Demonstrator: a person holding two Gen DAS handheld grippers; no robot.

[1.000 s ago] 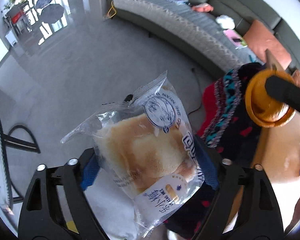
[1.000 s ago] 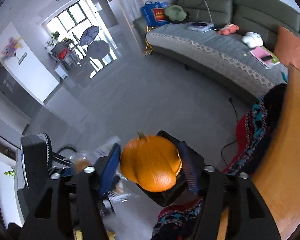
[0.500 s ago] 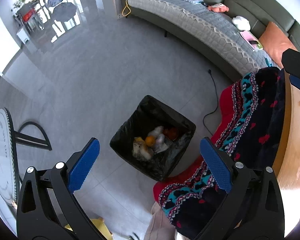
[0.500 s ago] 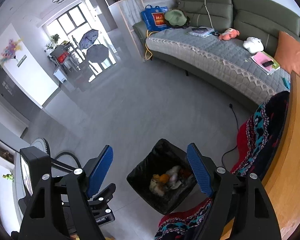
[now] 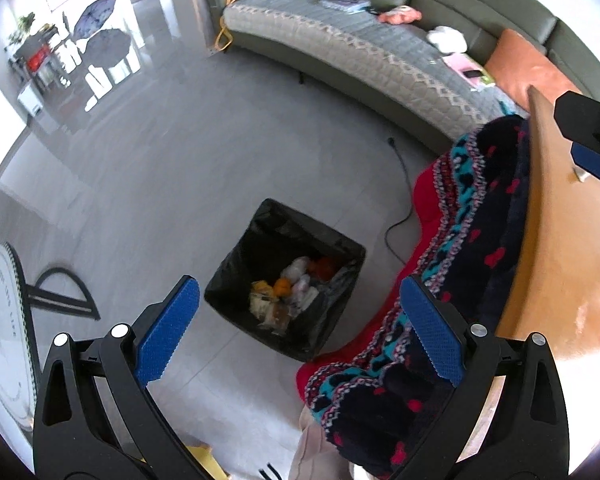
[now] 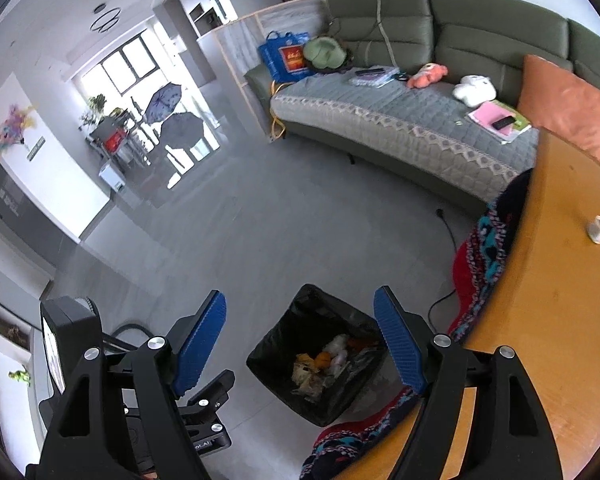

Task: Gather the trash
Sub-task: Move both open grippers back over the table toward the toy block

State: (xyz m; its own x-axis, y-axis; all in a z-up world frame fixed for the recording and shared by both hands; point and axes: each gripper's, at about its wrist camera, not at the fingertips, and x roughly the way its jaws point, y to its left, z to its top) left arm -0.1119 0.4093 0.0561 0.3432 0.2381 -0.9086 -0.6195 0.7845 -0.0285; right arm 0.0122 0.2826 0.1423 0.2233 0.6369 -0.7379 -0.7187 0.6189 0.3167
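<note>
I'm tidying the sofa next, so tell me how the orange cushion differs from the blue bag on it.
The orange cushion is plain, with no print, and leans against the backrest at the sofa's right end. The blue bag carries a red printed panel, has handles and stands upright at the far left end, beside a green hat. The cushion looks larger in view, though it is nearer. Both sit on the green sofa.

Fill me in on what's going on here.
A person with a gripper in each hand is clearing trash into a black-lined bin on the floor beside a wooden table. Both the left gripper and the right gripper hang above the bin with jaws open and nothing between them; the right's jaws have just been opening. Wrappers and orange scraps lie inside the bin. A small pale object sits on the table.
</note>
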